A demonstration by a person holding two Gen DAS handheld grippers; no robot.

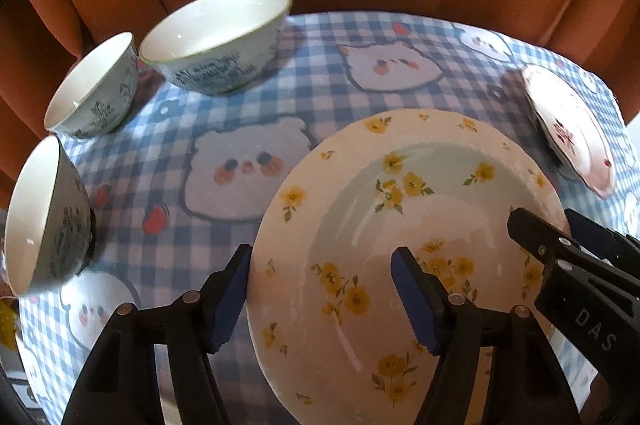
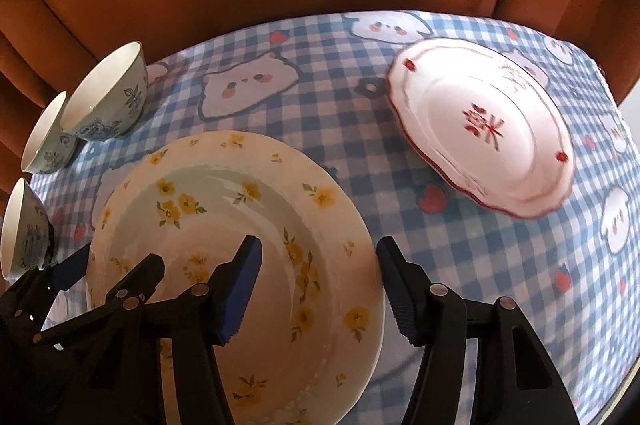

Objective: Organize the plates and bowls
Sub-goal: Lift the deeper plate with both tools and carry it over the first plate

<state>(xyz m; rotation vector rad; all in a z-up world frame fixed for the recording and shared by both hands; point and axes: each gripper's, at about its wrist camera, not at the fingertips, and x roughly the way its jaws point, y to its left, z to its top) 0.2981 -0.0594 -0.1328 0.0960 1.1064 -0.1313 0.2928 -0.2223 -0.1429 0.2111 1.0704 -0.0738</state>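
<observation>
Straddling opposite rims of round cream yellow-flowered ceramic plate (image 1: 400,245) on blue checked tablecloth (image 1: 320,73): left gripper (image 1: 320,301) and right gripper (image 2: 316,285), jaws spread, nothing clamped, likely for 2-sided lift. White red-trimmed scalloped plate (image 2: 480,129) apart; 3 blue-patterned bowls (image 1: 216,41) grouped left.

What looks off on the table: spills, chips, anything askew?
Nothing stands out. The three bowls sit upright and empty, the yellow-flower plate and red-trim plate lie flat and separate on the checked cloth; no spills or chips visible.
</observation>
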